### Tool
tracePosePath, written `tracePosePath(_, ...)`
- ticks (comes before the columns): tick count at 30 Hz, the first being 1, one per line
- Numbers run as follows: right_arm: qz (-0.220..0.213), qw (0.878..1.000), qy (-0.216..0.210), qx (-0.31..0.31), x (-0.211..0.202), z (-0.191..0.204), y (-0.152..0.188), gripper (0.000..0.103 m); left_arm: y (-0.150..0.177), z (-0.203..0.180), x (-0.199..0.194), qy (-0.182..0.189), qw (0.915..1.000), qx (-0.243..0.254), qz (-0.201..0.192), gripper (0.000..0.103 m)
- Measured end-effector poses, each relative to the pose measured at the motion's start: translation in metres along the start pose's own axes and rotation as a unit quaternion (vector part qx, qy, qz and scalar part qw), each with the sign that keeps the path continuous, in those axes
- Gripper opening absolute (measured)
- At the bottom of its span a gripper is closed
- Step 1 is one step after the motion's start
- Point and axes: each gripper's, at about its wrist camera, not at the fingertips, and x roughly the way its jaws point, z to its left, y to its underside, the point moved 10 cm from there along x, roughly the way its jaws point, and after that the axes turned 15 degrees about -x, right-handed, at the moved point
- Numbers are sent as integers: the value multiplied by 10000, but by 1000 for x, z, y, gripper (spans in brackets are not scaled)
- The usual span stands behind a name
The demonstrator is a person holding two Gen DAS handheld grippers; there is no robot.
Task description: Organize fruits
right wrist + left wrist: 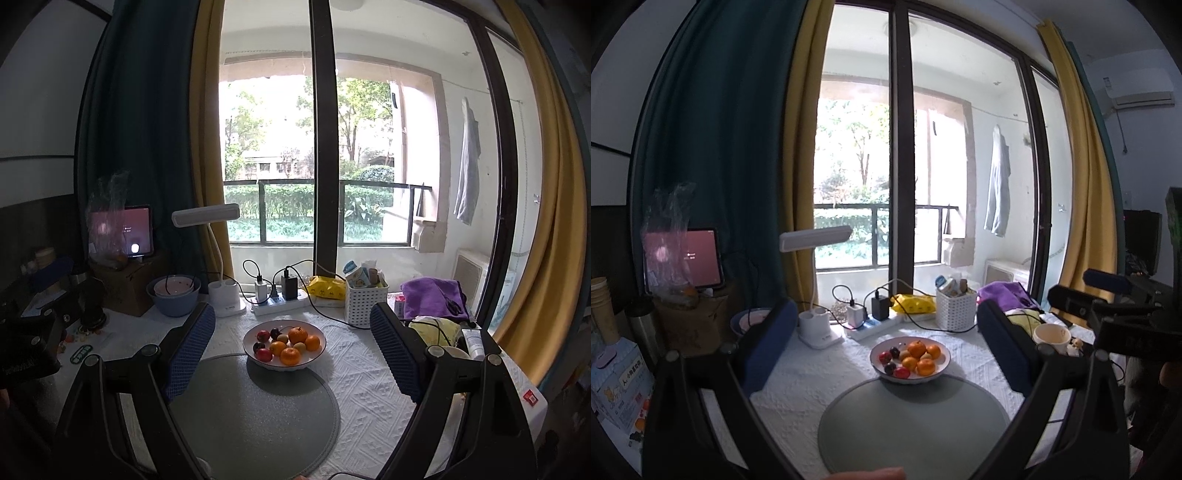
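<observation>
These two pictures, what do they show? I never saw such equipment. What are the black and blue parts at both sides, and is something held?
Each picture comes from a camera on a hand-held gripper, looking along its two blue-padded fingers. The left gripper and the right gripper are both open and hold nothing. Ahead, a white bowl of oranges and small red and dark fruits sits on the far edge of a round grey mat, on a white tablecloth. Behind stand a desk lamp and a white basket.

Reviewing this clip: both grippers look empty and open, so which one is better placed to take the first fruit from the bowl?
Neither by much. The bowl of fruit sits almost centred between the left gripper, while it lies left of centre for the right gripper. Both are open, empty and well short of it. Slight edge: left.
</observation>
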Motion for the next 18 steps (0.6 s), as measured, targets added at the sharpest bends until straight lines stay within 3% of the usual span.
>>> tracePosePath(18,-6,9999,59,102,0,-5,3,88,1,-5,1,117,9999,86,31,99)
